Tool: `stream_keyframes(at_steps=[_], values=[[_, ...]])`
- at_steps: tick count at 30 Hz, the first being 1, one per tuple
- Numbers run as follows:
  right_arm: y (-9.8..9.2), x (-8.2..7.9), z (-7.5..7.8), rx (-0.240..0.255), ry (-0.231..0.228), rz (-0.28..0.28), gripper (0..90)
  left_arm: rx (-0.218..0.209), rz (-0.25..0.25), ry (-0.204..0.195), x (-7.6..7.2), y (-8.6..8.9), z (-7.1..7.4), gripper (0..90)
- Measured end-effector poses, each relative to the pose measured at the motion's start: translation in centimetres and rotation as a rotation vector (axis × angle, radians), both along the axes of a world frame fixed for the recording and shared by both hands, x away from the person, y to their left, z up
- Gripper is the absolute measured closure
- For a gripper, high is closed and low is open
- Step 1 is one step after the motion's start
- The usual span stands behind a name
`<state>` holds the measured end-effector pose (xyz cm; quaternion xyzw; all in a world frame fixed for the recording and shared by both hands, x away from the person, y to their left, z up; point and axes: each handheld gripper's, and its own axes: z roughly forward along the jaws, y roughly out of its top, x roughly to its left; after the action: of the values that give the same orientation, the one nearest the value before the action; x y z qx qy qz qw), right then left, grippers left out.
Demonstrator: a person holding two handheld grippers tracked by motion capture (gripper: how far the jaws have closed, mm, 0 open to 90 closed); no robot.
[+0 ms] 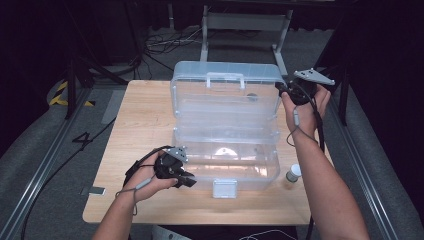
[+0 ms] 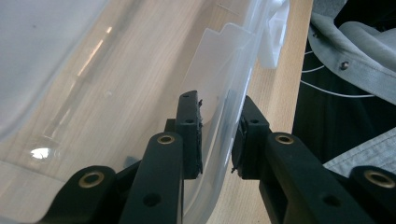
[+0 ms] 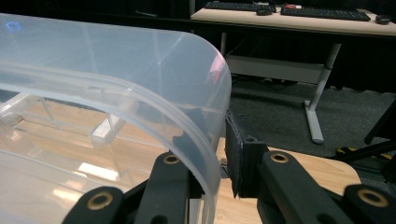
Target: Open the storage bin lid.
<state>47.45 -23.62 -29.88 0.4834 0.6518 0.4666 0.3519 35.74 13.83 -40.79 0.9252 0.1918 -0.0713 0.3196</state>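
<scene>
A black "4" is marked on the floor point(image 1: 82, 140).

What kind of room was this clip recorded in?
Probably a lab or office workspace set up for recording: a small wooden table on grey carpet, loose cables on the floor, and a desk with keyboards behind.

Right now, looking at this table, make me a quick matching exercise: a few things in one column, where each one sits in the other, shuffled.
Things:
1. left tool
2. right tool
3. small jar
4. white latch

Places:
A. on the table, right of the box's base
B. at the front left corner of the clear box
C. middle of the box's front wall
D. at the right edge of the raised lid

Pairs: 1-B, 2-D, 3-A, 4-C
</scene>
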Motion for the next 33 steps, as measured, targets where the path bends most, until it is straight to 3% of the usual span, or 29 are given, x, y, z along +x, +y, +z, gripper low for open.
stream_keyframes(at_steps=[23, 33], values=[[0.2, 2.3, -0.1, -0.005, 0.043, -0.025, 80.1, 0.0, 0.016, 0.016, 0.0, 0.1, -0.1, 74.9], [0.3, 3.4, -0.7, 0.007, 0.025, -0.037, 81.0, -0.008, 0.02, 0.018, 0.0, 0.1, -0.1, 74.8]])
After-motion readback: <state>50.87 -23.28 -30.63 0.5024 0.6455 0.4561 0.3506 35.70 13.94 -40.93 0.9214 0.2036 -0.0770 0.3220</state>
